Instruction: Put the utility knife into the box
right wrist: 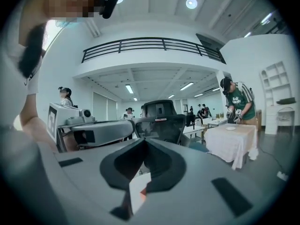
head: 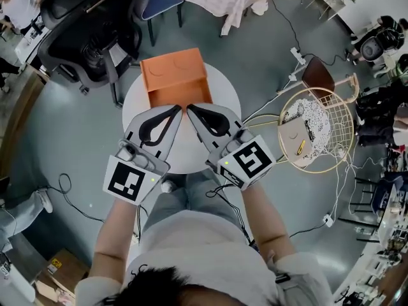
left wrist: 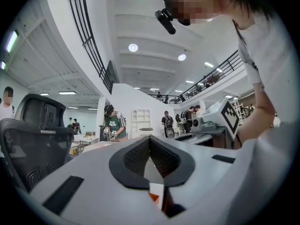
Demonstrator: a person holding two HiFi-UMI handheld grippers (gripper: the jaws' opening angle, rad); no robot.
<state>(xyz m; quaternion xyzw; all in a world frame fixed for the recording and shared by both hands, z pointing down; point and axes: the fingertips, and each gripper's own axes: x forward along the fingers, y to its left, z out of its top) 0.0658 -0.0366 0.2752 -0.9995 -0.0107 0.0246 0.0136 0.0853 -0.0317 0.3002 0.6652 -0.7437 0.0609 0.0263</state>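
Head view: left gripper (head: 178,108) and right gripper (head: 190,109) lie flat on the round white table (head: 224,85), tips almost meeting just near of the orange box (head: 175,72). Likely a parked rest pose. Utility knife not visible; whether it's in the box, cannot tell.
Left gripper view: jaws together, nothing between.
Right gripper view: same, pressed together and empty.

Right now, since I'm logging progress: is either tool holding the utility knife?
No: in the head view the left tool and right tool are both shut on nothing, tips close to the orange box.
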